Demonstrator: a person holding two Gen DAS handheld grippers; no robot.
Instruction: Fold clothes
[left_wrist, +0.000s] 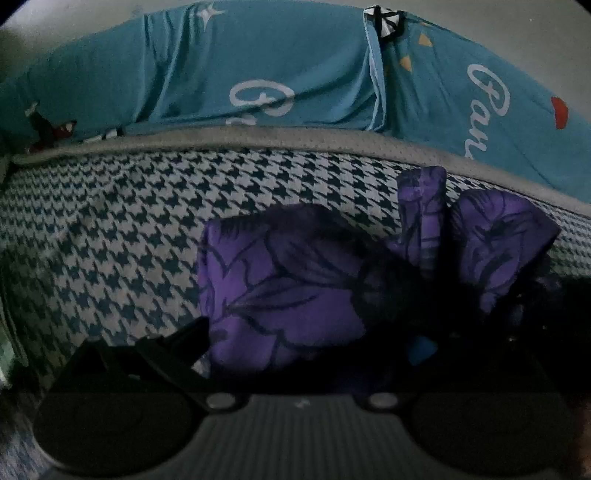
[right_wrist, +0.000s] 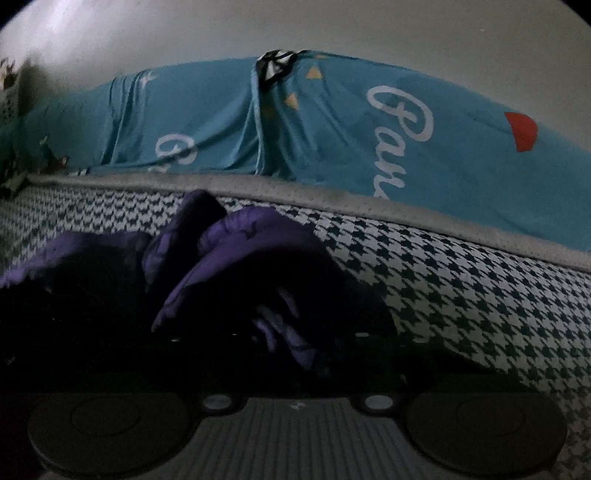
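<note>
A purple garment with dark flower outlines lies on the houndstooth bed cover. My left gripper sits low over it. Its black left finger stands wide at the cloth's left edge, and its right finger is lost in shadow, with flat cloth between them. On the right a fold of the garment stands up. In the right wrist view the purple garment is bunched. Its folds gather into the dark middle, where my right gripper is shut on them; the fingers themselves barely show.
A teal blanket with white lettering is draped along the far side, behind a grey piped edge; the same teal blanket appears in the right wrist view. Bare houndstooth cover spreads to the right. A pale wall rises behind.
</note>
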